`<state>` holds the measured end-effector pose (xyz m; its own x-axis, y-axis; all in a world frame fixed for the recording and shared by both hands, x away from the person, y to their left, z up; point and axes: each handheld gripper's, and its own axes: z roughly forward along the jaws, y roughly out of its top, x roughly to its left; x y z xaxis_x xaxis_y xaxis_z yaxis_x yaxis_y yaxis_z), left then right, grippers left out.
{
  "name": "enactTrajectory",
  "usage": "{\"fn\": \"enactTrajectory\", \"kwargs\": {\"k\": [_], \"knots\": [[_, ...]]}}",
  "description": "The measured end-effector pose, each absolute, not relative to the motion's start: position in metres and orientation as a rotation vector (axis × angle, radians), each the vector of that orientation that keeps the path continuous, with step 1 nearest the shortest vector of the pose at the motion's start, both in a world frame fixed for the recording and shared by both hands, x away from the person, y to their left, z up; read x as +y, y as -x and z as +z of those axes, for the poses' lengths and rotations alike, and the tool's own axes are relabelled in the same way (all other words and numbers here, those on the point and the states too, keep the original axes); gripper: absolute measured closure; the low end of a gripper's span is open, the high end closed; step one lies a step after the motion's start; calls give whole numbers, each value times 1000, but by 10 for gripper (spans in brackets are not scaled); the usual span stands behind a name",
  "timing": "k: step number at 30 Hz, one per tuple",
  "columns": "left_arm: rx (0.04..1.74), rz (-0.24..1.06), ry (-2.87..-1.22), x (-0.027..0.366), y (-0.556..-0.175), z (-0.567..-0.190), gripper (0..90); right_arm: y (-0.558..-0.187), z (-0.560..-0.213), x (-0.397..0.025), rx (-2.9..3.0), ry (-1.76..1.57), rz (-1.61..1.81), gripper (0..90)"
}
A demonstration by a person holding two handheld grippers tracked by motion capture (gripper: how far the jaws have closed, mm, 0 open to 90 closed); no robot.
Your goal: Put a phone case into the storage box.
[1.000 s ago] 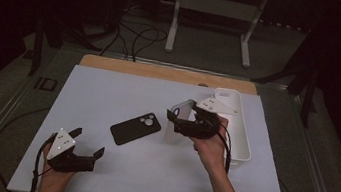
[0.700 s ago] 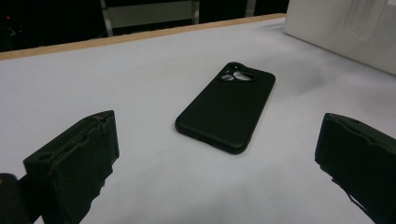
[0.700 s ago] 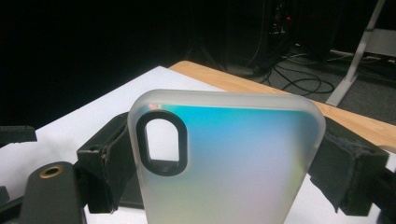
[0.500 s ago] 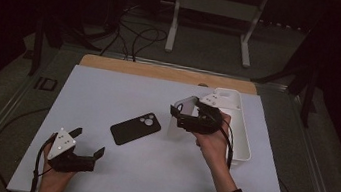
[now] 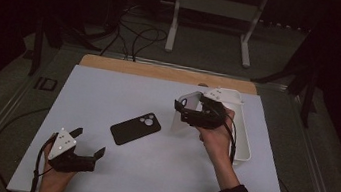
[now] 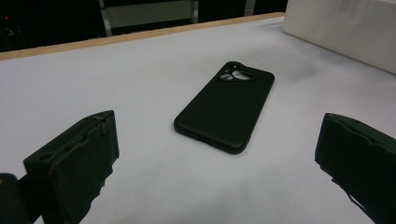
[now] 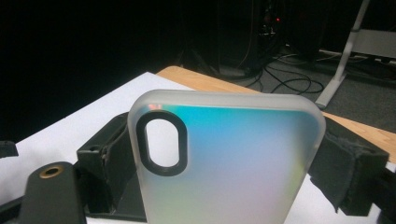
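A black phone (image 5: 136,128) (image 6: 225,110) lies back-up near the middle of the white table top (image 5: 123,94). My left gripper (image 5: 87,144) (image 6: 219,161) rests near the front left edge with its jaws wide open and nothing between them; the phone lies just beyond them. My right gripper (image 5: 181,111) is raised above the table to the right of the phone, shut on a frosted translucent phone case (image 5: 184,113) (image 7: 226,158). The case has a black-rimmed oval camera opening and stands upright between the jaws.
A white rectangular tray (image 5: 243,131) (image 6: 345,28) sits at the table's right side behind the right hand. A wooden strip (image 5: 161,72) runs along the far edge. Cables (image 5: 131,35) and a white stand (image 5: 215,11) lie on the dark floor beyond.
The right gripper has moved slightly right and up with the case, toward the tray. The left gripper and the phone have stayed put.
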<state>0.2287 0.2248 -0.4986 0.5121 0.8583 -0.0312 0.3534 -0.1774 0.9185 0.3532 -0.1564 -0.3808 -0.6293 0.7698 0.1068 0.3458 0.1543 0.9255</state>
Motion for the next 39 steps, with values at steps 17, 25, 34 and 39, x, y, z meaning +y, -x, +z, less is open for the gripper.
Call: {"fn": "enactTrajectory", "kwargs": {"k": [17,25,34,39], "knots": [[1022,635,-1758,225,-229,-499,3,-368,-371,-168,2008,-1085,1426,164],[1022,636,-1758,225,-229,-499,3,-374,-368,-176,1979,-1116,1423,164],[1022,634,-1758,224,-229,-499,3,-381,-365,-183,1958,-1141,1403,164],[1021,634,-1759,224,-229,-499,3,-385,-366,-186,1953,-1151,1387,164]]}}
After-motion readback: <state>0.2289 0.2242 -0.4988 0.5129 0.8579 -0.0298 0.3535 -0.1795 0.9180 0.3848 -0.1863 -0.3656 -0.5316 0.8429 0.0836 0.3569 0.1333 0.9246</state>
